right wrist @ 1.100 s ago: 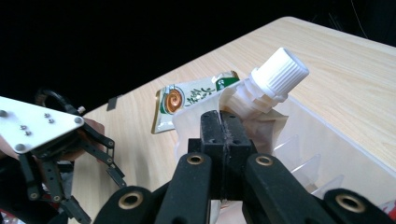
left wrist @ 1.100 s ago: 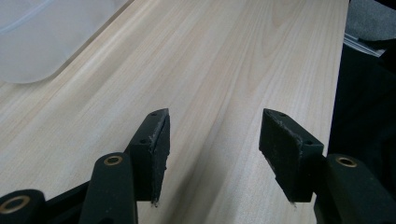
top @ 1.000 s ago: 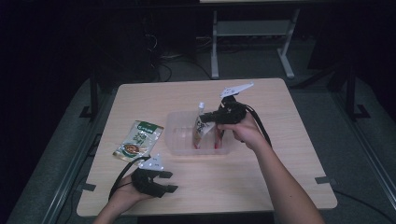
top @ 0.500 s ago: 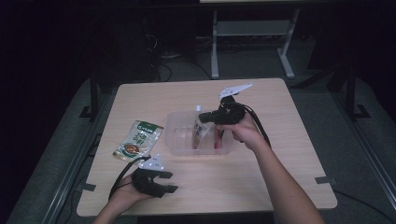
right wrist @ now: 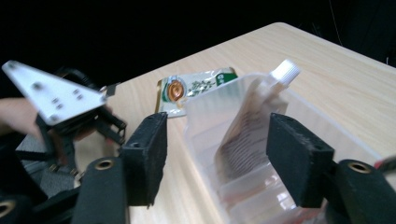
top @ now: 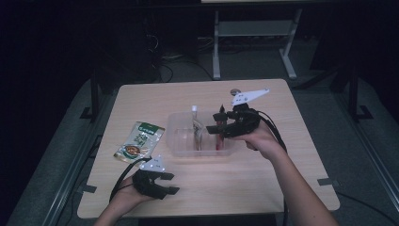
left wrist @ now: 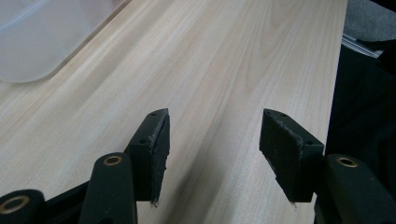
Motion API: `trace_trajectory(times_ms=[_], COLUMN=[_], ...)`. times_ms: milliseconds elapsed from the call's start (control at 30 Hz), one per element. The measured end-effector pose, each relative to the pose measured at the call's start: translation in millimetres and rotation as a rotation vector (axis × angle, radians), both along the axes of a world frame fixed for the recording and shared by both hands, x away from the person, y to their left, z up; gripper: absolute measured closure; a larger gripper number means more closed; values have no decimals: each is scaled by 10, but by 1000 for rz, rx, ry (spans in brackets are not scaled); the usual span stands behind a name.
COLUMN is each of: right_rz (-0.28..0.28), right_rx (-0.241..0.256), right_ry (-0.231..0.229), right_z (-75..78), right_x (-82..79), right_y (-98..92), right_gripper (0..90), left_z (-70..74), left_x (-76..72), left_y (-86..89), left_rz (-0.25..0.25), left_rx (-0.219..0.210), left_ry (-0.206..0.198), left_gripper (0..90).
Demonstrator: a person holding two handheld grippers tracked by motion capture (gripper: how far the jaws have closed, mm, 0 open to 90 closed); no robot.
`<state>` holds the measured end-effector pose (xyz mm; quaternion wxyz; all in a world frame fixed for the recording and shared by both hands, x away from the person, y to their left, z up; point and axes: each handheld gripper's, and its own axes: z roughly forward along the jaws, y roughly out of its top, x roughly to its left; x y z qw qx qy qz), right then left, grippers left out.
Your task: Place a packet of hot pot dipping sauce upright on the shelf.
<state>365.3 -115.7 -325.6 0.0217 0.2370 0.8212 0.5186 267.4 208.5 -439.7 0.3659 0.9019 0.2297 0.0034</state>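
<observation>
Right tongs [top: 217,123] hover open above clear bin [top: 181,141], wrist angled leftward.

Right gripper [top: 220,126]: drawn back slightly toward 3 o'clock from over the clear bin [top: 181,141], jaws now apart and empty. Spouted pouch [top: 196,129] now leans free inside the bin. Red item beside it sits lower than before.

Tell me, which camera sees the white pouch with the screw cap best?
The right gripper view: the pouch stands close up in the clear box, cap and print visible. The high view shows it small and dim. The left gripper view shows a box corner.
</observation>
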Motion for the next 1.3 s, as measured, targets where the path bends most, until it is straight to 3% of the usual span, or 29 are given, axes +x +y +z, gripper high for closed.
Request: trace_trajectory(times_ms=[233, 333, 500, 633, 700, 833, 967, 1233, 1300], right_rz=[0, -2, 1, -3, -6, -25, -48, -49, -50], right_rx=[-33, -56, -88, -113, -114, -125, -187, -217, -220], right_ry=[-42, -43, -52, -33, -30, 11, 11, 66, 68], right_z=[-109, -235, -399, -568, -602, -787, -927, -1096, -1116], right_x=[-265, -414, -527, -657, -679, -771, -827, -949, -982], right_y=[-86, -116, -149, -177, -186, -238, -260, -340, -367], right_gripper=[308, 280, 290, 282, 280, 276, 269, 255, 251], left_z=[1, 6, 4, 7, 15, 17, 26, 51, 87], left_x=[-13, -8, -3, -18, -7, -30, -18, -19, -1], left_y=[-4, 6, 16, 14, 34, 33, 60, 107, 175], left_rz=[16, 19, 11, 28, 15, 36, 30, 59, 92], left_rx=[-13, -8, -5, -22, -2, -20, -11, -9, -3], left_ry=[6, 12, -1, 8, -8, 6, -1, -2, -6], left_gripper=[426, 426, 426, 427, 427, 426, 427, 431, 433])
